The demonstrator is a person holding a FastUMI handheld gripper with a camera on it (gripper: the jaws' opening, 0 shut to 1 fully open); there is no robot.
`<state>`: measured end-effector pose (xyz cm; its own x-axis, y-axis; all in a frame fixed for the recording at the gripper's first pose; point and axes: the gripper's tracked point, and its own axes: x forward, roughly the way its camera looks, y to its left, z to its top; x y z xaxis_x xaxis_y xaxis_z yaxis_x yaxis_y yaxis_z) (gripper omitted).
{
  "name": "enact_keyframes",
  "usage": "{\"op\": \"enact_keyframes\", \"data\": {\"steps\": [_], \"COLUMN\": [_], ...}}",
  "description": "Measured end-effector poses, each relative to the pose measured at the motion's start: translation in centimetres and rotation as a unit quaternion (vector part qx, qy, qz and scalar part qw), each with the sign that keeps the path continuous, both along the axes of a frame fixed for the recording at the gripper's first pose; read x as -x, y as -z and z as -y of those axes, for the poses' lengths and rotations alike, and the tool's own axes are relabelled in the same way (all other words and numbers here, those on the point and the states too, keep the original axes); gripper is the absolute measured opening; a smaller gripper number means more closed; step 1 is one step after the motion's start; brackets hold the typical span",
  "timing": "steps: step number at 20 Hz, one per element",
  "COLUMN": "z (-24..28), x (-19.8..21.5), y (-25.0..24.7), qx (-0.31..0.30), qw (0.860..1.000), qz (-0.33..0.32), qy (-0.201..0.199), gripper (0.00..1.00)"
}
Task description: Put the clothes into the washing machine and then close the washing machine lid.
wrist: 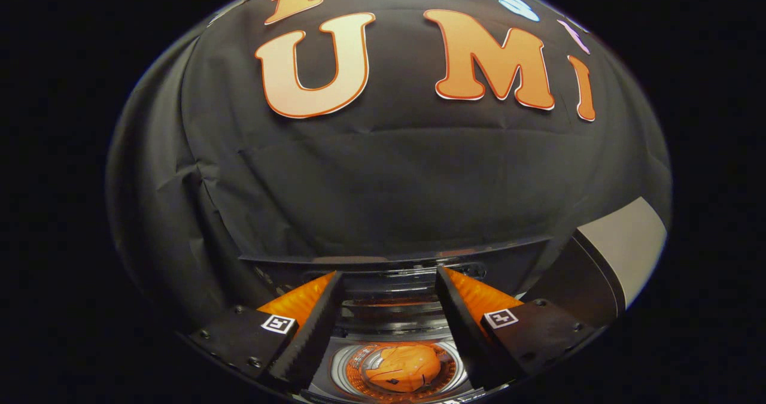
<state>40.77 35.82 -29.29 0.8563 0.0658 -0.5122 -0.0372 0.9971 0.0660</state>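
My gripper (389,278) is open, its two black fingers with orange backs spread wide and nothing held between them. Below and between the fingers I look down into the washing machine's round drum (458,375), where an orange garment (403,367) lies bunched in the middle. The machine's dark back panel (395,260) runs across just beyond the fingertips. The raised lid (622,254) stands up to the right of the right finger (453,299), showing a pale grey face and a dark edge.
The booth's black cloth wall (383,176) hangs close behind the machine and curves around on both sides.
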Motion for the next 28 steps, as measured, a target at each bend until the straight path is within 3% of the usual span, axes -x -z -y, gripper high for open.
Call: {"op": "enact_keyframes", "data": {"steps": [18, 28], "z": [0.0, -0.1], "x": [-2.7, -1.7], "y": [1.9, 1.9], "qx": [0.007, 0.002], "qw": [1.000, 1.000], "qz": [-0.001, -0.002], "qy": [0.012, 0.011], "gripper": [0.99, 0.99]}}
